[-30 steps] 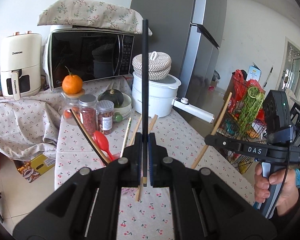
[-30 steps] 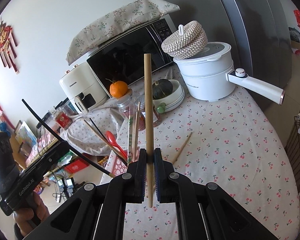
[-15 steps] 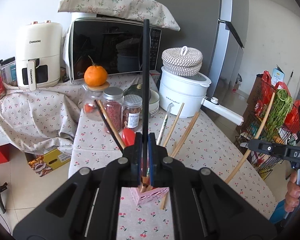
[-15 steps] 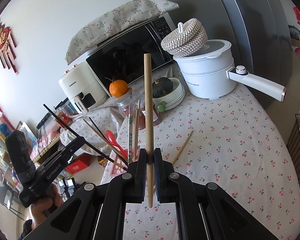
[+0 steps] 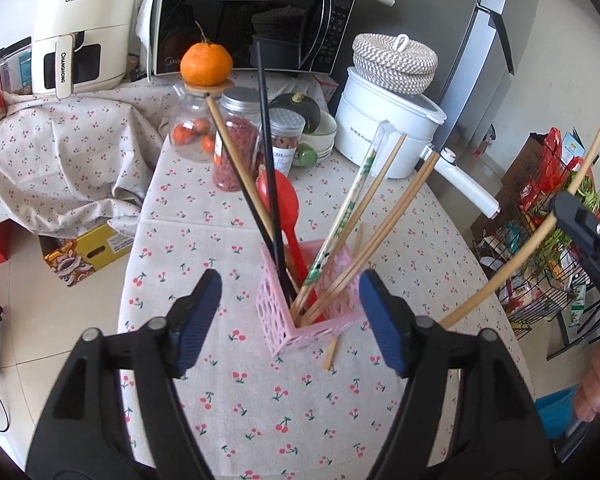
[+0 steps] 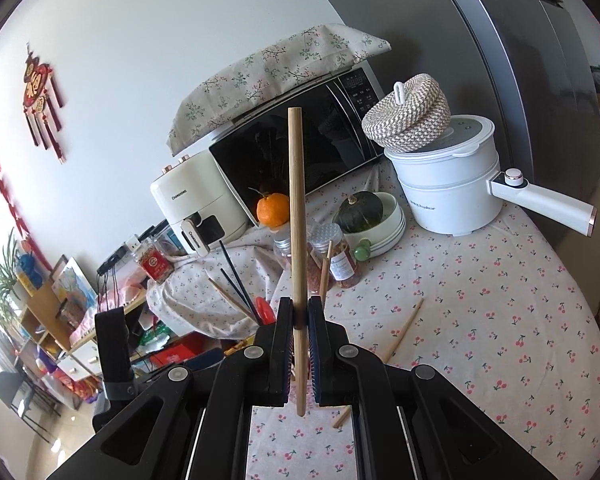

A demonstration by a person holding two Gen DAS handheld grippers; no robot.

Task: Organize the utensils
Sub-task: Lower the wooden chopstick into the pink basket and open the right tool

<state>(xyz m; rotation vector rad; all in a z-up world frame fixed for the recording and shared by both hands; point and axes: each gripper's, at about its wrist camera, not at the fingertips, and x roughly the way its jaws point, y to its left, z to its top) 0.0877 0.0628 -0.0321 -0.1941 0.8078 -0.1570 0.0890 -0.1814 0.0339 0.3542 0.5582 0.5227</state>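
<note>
A pink perforated holder (image 5: 300, 328) stands on the cherry-print tablecloth, holding several wooden chopsticks, a black chopstick (image 5: 266, 128) and a red spoon (image 5: 280, 196). My left gripper (image 5: 290, 312) is open and empty, its jaws wide apart on either side of the holder. My right gripper (image 6: 299, 322) is shut on a wooden chopstick (image 6: 295, 208), held upright; it also shows at the right of the left wrist view (image 5: 532, 240). A loose wooden chopstick (image 6: 396, 344) lies on the table beside the holder.
Behind the holder stand spice jars (image 5: 236, 140), a jar topped with an orange (image 5: 206, 64), a bowl with a dark squash (image 5: 300, 108), a white pot (image 5: 384, 128) with a long handle, a microwave (image 5: 252, 12) and an air fryer (image 5: 80, 28). A wire rack (image 5: 540, 248) stands at right.
My left gripper has opened and let go of the black chopstick, which now stands in the pink holder. The right gripper still holds its wooden chopstick.
</note>
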